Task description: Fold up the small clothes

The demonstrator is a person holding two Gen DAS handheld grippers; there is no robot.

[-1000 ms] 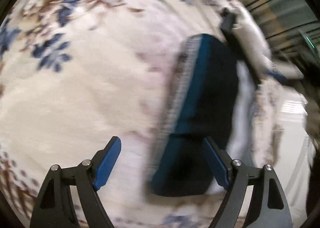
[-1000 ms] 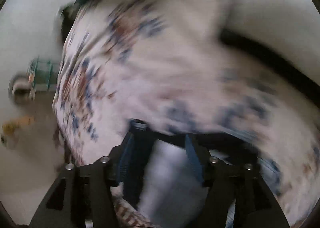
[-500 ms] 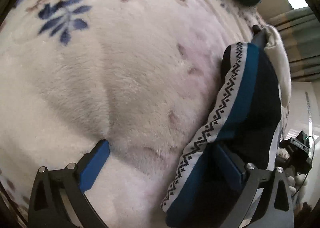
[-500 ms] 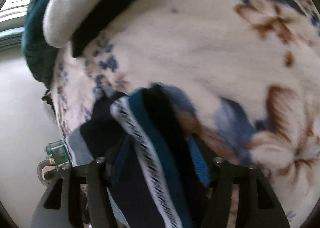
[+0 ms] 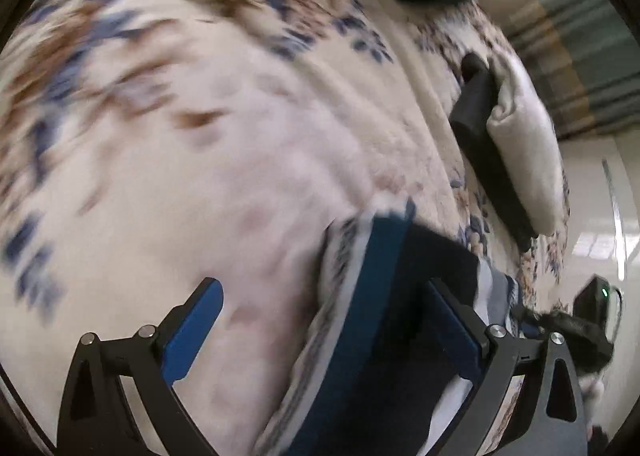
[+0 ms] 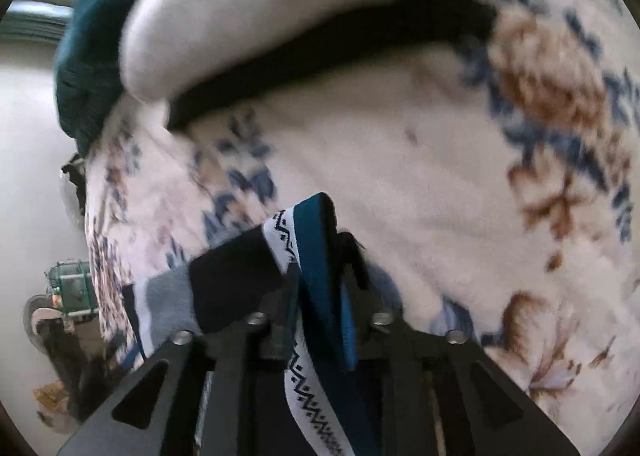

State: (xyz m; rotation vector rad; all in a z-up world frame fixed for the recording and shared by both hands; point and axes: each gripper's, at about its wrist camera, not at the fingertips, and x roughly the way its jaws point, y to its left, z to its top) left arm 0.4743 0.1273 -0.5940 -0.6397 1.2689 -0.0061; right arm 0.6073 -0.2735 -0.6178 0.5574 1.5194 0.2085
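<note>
While our right claw (image 6: pixel 320 296) pinches the banded hem of the small navy-and-teal knitted garment (image 6: pixel 316 240) near the edge of the floral fleece-covered bed (image 6: pixel 420 160), our left claw (image 5: pixel 320 320) stands spread around it; a hasty pull could slip the hem and undo the fold.

The blanket (image 5: pixel 248 144) is cream white with blue and brown flowers. The small garment (image 6: pixel 316 252) is black with a teal-blue band and a white strip carrying a black zigzag pattern; a grey and white part shows at its side. The folded cloth (image 6: pixel 260 4) is white, over a black piece (image 6: pixel 320 56). The pillow (image 6: pixel 88 56) is dark teal.
</note>
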